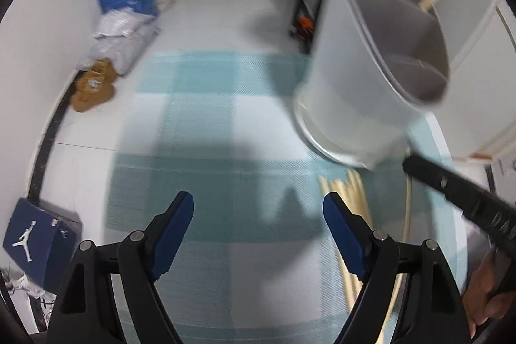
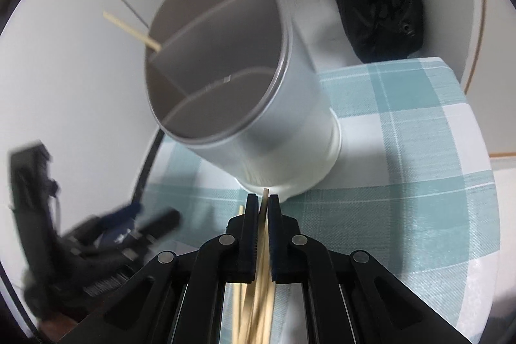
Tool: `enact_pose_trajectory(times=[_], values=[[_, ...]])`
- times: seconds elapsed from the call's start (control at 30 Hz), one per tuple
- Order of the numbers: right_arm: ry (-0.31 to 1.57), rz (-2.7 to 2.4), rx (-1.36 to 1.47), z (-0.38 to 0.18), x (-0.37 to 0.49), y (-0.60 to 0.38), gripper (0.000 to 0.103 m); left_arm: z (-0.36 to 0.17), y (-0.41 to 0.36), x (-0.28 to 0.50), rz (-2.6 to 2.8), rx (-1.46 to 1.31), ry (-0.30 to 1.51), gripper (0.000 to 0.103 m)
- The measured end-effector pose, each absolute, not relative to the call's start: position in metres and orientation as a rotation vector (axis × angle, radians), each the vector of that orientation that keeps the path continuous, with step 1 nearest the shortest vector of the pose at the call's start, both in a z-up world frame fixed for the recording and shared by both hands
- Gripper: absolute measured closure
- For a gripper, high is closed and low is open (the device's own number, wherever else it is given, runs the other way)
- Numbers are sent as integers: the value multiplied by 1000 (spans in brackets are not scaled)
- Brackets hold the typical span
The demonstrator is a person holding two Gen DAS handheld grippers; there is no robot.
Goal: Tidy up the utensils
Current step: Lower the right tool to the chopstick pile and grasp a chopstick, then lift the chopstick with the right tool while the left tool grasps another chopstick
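The left gripper (image 1: 258,215) hangs over a round table covered by a teal-and-white checked cloth (image 1: 206,124), its blue-padded jaws spread wide with only cloth between them. Just right of its right finger, a loose bundle of pale wooden chopsticks (image 1: 348,192) lies on the cloth, partly hidden behind that finger. Farther right and up, a grey cylindrical utensil holder (image 1: 348,92) stands on the table; inner walls divide it into compartments, and two chopsticks already lean out of its far side. At the right edge of the left wrist view, a hand (image 1: 487,289) grasps the black body of the other tool.

In the right wrist view, the right gripper (image 2: 262,202) is clamped tight on a single chopstick (image 2: 265,199), whose tip pokes out just past the fingertips, close to the holder's base (image 2: 290,179). More chopsticks lie under the gripper on the cloth.
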State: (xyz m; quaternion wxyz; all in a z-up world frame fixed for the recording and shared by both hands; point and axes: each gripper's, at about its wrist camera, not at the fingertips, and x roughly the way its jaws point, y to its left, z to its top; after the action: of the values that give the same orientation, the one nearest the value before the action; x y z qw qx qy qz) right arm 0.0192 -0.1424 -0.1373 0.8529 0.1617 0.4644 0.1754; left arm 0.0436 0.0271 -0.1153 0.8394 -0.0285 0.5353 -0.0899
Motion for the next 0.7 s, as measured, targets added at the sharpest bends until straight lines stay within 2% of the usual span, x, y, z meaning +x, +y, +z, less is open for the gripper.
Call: enact_pose_trajectory(times=[0.2,0.7], values=[[936,360,365,-131,8,-163,99,-133,15,48,-224,-70,1242,24],[857,338,411,-107,10,-192,99,-145,5,53,-93,37,1289,25]])
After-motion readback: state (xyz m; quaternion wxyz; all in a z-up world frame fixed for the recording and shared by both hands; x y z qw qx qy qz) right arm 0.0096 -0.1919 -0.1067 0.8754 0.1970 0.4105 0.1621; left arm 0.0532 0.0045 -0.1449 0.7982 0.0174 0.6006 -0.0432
